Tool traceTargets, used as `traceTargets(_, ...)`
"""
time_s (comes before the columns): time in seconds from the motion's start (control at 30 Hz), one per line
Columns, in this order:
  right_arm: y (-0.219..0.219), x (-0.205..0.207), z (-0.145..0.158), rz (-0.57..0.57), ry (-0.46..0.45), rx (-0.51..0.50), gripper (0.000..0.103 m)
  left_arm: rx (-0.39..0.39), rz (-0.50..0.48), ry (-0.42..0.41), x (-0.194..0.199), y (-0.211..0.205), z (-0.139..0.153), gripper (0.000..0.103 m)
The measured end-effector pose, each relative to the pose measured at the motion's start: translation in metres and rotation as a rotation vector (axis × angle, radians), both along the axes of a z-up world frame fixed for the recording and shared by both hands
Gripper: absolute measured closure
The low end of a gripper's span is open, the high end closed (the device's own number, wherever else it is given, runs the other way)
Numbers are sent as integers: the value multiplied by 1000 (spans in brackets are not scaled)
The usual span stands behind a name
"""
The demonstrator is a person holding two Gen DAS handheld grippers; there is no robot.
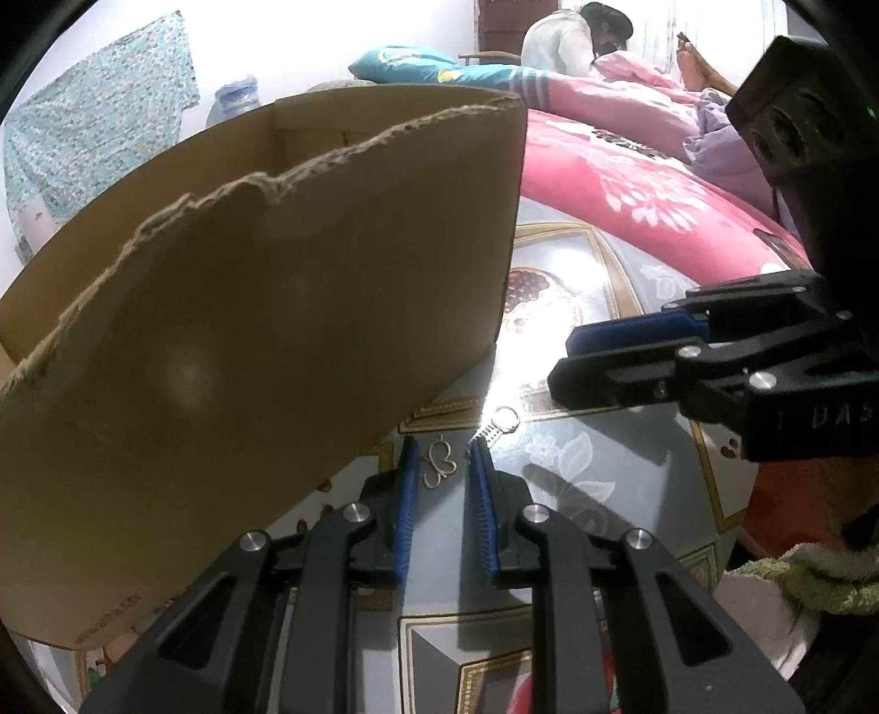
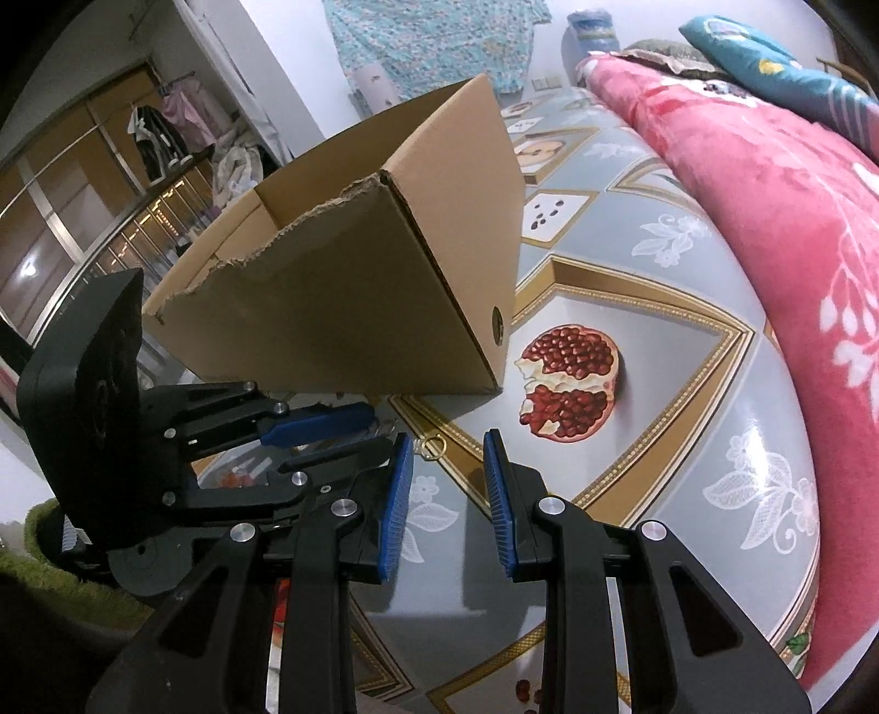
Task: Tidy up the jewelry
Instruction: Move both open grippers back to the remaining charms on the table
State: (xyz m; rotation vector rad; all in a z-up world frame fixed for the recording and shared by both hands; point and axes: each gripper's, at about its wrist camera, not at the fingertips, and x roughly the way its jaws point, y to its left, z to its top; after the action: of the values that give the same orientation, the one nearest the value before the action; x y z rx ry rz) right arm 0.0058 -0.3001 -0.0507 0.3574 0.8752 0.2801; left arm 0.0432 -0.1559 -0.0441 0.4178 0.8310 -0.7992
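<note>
The left gripper (image 1: 442,446) is pointing down at a glossy mat (image 1: 593,483) that is printed with white flowers, gold frames and a cut pomegranate. Its two fingers (image 1: 405,494) are standing at a narrow gap. A small gold wire pendant (image 1: 439,466), shaped like a butterfly, is lying flat on the mat between the blue pads, close to the tips. The pads are sitting just beside the pendant on both sides, and I am not seeing them press on it. In the right wrist view this pendant is mostly hidden behind the left fingers.

A second piece, a small ring with a short spring part (image 1: 504,422), is lying on the mat just past the tip of the inner left finger, apart from the pendant. From the right wrist view it is showing just ahead of the right gripper's fingers.

The right gripper (image 2: 448,458) is hanging over the mat beside the left one. Its fingers (image 2: 396,505) are standing moderately apart and are holding nothing; only the bare mat is showing between them.

An open cardboard box (image 1: 263,307) with a torn upper edge is standing on the mat just beyond the left gripper. A pink flowered blanket (image 2: 769,230) is lying along the far side of the mat. A person in light clothes (image 1: 571,44) is sitting far behind.
</note>
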Motion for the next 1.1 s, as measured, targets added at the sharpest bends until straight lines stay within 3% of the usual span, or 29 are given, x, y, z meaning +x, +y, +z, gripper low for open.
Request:
traceTargets(0.3, 0, 0, 1, 5, -5, -1, 77, -29, 3, 33, 0, 14, 2, 89)
traceTargets(0.63, 4, 0, 3, 17, -6, -1, 77, 2, 19, 44, -13, 28, 4, 88)
traceTargets(1.1, 6, 0, 3, 17, -2, 5, 77, 18, -13, 10, -3, 4, 1, 82)
